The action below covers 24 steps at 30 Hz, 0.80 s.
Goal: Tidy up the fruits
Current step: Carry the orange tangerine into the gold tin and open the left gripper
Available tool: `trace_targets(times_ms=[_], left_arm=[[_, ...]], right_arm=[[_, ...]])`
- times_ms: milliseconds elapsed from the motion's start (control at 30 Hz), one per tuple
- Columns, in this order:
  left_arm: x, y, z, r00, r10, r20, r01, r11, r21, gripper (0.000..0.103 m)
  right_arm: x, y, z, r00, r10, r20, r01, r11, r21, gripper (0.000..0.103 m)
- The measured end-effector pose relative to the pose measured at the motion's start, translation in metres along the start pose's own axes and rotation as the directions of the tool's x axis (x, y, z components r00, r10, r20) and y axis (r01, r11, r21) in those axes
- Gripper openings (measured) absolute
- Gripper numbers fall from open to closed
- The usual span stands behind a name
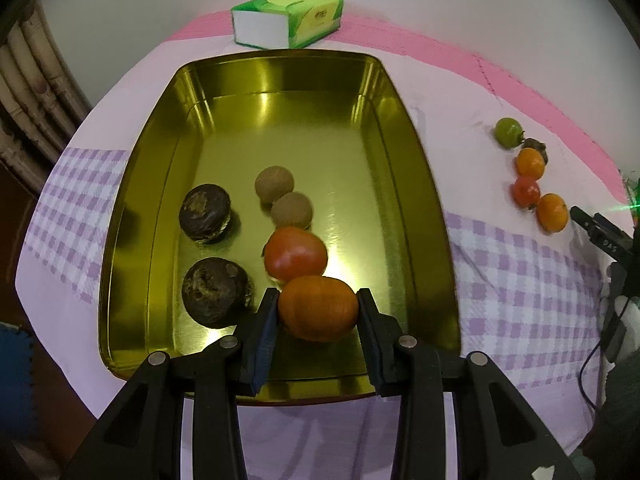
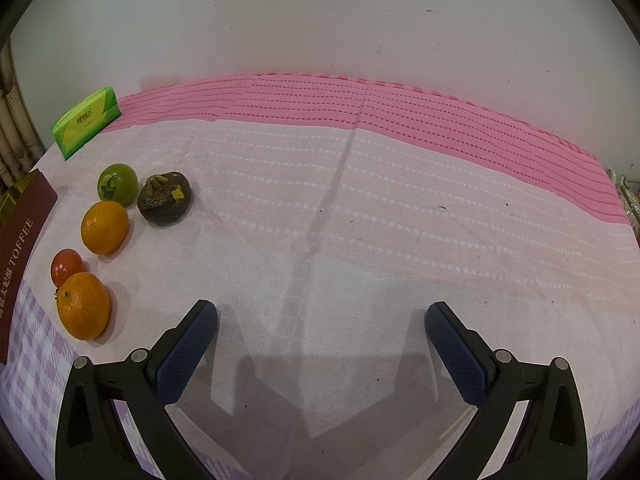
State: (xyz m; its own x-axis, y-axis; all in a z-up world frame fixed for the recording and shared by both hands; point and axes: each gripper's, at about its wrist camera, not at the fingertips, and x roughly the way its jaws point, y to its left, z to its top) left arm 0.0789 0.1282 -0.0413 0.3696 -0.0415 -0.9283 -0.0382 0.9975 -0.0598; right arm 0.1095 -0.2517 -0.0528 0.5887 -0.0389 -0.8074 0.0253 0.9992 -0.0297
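Note:
My left gripper [image 1: 318, 312] is shut on an orange [image 1: 318, 314] and holds it over the near end of a gold tin tray [image 1: 400, 92]. In the tray lie a red tomato [image 1: 295, 259], two brown round fruits [image 1: 274, 182] [image 1: 292, 210] and two dark mangosteens [image 1: 205, 213] [image 1: 214, 291]. My right gripper [image 2: 320, 332] is open and empty above the cloth. To its left on the cloth lie a green tomato [image 2: 117, 184], a dark mangosteen [image 2: 164, 198], two oranges [image 2: 105, 227] [image 2: 83, 305] and a small red tomato [image 2: 66, 266].
A green tissue pack [image 1: 288, 18] lies behind the tray, near the wall. The tray's dark red side, marked TOFFEE [image 2: 20, 248], stands at the left edge of the right wrist view. The pink and checked tablecloth [image 2: 400, 220] covers the table.

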Motion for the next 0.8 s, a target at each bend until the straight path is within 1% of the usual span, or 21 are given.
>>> trace_targets(times_ms=[367,800], left_arm=[[0.010,0.010,0.008,0.999,0.044,0.007,-0.044,0.999,0.007,0.034],[0.019,0.010,0.021,0.998,0.054,0.026,-0.055,0.998,0.023,0.035]], right_arm=[[0.000,0.000,0.000,1.000,0.001,0.000,-0.001,1.000,0.000,0.103],[0.000,0.000,0.000,1.000,0.001,0.000,-0.001,1.000,0.000,0.103]])
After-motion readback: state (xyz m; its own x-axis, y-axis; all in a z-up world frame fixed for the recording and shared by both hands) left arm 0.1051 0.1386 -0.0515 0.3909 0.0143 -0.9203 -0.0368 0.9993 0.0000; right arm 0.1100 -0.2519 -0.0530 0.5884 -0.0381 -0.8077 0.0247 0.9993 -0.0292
